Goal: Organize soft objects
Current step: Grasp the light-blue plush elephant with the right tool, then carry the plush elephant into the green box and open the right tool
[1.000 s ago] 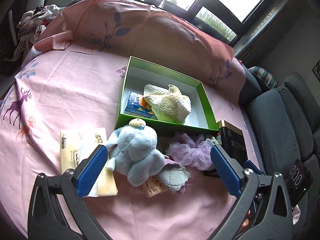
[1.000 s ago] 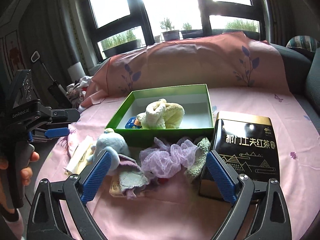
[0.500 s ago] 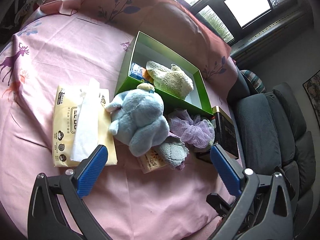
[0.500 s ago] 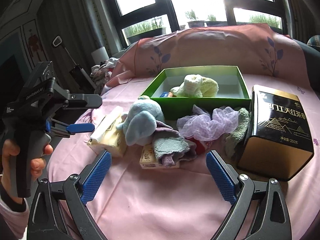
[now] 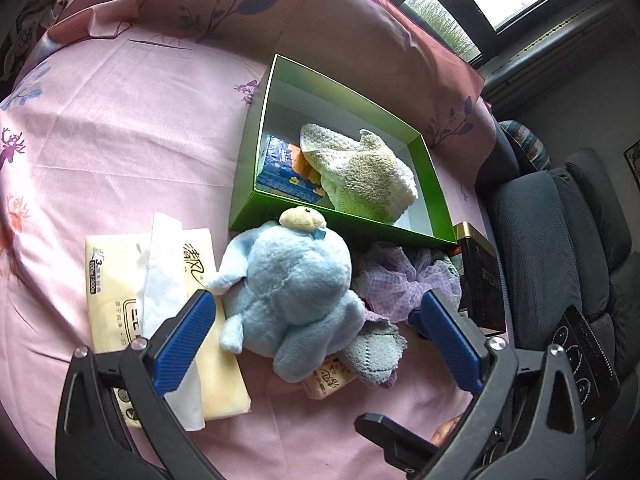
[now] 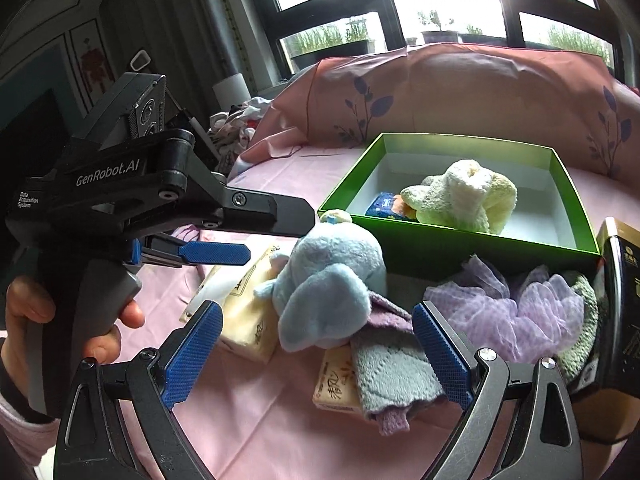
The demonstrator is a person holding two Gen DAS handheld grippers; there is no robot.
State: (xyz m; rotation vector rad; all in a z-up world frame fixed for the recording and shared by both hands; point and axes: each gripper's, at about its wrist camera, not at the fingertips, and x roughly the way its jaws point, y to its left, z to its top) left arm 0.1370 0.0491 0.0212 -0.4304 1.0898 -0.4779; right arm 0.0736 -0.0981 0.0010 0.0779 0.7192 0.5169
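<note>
Both claws, left claw [image 5: 316, 312] and right claw [image 6: 316, 336], hang released, seemingly above the blue plush [image 5: 292, 280].

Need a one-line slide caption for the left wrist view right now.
Open left claw hovers over blue plush toy beside green box.

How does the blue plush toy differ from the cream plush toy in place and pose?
The blue plush toy lies outside the green box, on the pink sheet, partly over a grey cloth. The cream plush toy lies inside the box, beside a blue packet. Both are soft and ungripped.
</note>
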